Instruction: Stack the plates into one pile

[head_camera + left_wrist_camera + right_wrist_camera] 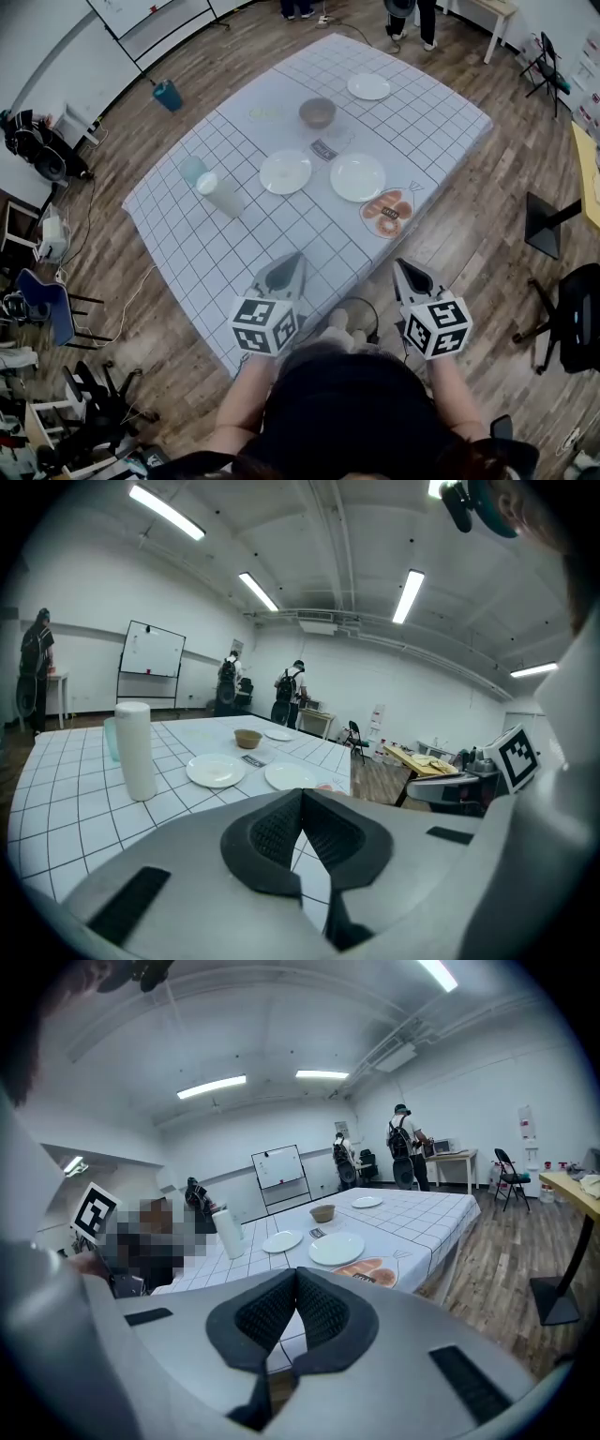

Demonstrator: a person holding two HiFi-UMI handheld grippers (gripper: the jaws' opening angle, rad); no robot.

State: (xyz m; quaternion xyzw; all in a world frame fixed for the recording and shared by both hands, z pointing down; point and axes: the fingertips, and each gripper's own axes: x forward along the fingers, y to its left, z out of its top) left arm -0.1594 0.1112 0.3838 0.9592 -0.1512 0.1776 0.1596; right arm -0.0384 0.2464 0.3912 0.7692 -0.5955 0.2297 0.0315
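Three white plates lie on the gridded tablecloth [281,234]: one at the centre left [285,172], one to its right [357,176], and a smaller one at the far end [368,86]. The same plates show in the left gripper view [216,770] [292,776] [277,735] and in the right gripper view [282,1241] [337,1248] [366,1202]. My left gripper [292,257] hangs over the table's near edge, shut and empty. Beyond the near right corner my right gripper [401,266] is also shut on nothing. Both are well short of the plates.
A brown bowl [317,112] stands between the plates, with a small dark card [323,150] near it. A white roll [223,195] and a teal cup [192,169] are at the left. A printed bread picture [387,213] marks the right edge. Chairs, desks and people surround the table.
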